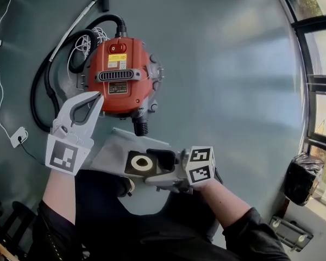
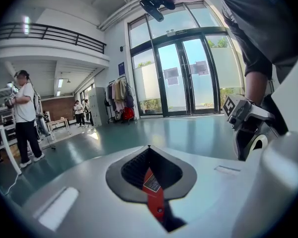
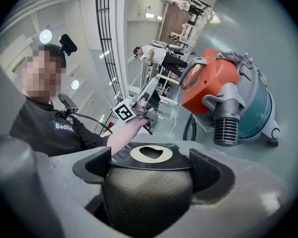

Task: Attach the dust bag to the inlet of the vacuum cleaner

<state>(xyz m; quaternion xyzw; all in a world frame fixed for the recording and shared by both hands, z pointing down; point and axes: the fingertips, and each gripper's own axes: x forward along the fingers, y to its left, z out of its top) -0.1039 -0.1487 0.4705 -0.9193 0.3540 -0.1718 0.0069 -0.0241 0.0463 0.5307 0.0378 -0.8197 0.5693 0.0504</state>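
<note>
An orange vacuum cleaner (image 1: 119,78) lies on the grey-green floor, its ribbed inlet (image 1: 140,126) pointing toward me. My right gripper (image 1: 155,165) is shut on the dust bag (image 1: 115,152), a grey bag with a black collar and a white ring (image 1: 141,163), held just below the inlet and apart from it. In the right gripper view the collar (image 3: 150,153) spans the two pads above the mesh bag (image 3: 149,195), with the inlet (image 3: 226,128) ahead at right. My left gripper (image 1: 98,97) is shut and empty over the vacuum's lower left side; a red strip of the vacuum (image 2: 154,190) shows through its jaws.
A black hose (image 1: 43,91) loops left of the vacuum and a wand (image 1: 79,18) lies behind it. A white cable with a plug (image 1: 17,136) runs at far left. A black bag (image 1: 301,178) stands by the window at right. People (image 2: 25,113) stand far off.
</note>
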